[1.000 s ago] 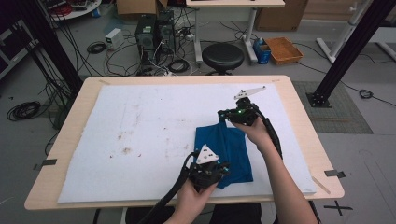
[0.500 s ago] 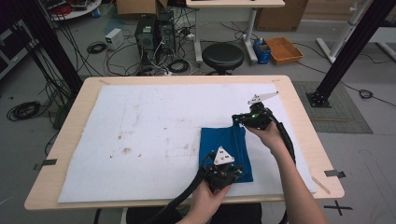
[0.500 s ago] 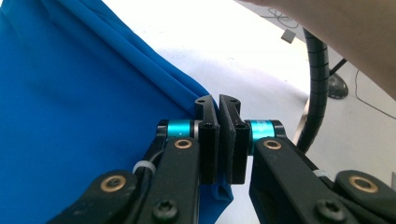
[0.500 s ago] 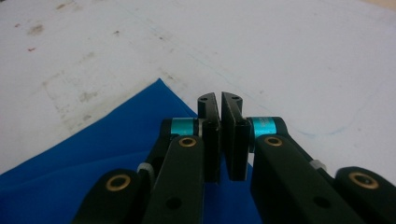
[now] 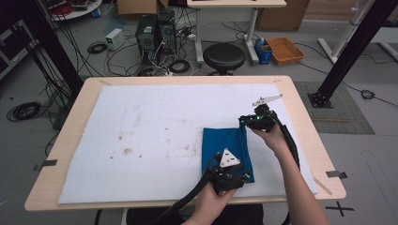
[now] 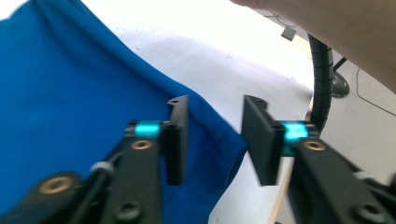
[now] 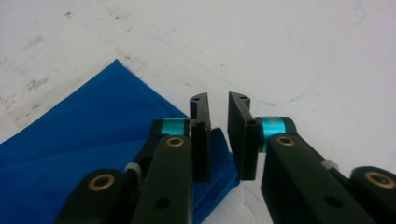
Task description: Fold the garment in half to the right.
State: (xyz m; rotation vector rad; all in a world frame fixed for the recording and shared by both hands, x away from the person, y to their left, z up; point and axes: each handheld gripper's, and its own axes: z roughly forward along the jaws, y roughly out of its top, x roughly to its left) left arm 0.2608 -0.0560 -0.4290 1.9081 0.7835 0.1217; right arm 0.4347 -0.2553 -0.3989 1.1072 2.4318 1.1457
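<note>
My left tongs (image 5: 233, 176) sat at the near right corner of the blue cloth (image 5: 224, 146), which lay folded in a neat oblong on the white mat (image 5: 141, 140), right of the middle and toward my side of the table (image 5: 300, 117). In the left gripper view their jaws had just been opening and stood parted, with the cloth's corner (image 6: 219, 140) lying loose below the gap and neither pad pressing on it, so they had let go.

My right tongs (image 5: 249, 123) were at the cloth's far right corner. In the right gripper view (image 7: 218, 135) their jaws had also just been opening; a narrow gap stood between the pads, the blue corner (image 7: 219, 158) lay beneath and beside the left pad, and nothing was pinched.

The mat carried brown stains (image 5: 126, 151) left of the cloth. Beyond the table stood a black stool (image 5: 224, 57), two computer towers (image 5: 157, 30) and an orange tray (image 5: 285, 50) on the floor. I could read no brand, label or writing anywhere; the pictures were too small and blurred for that.
</note>
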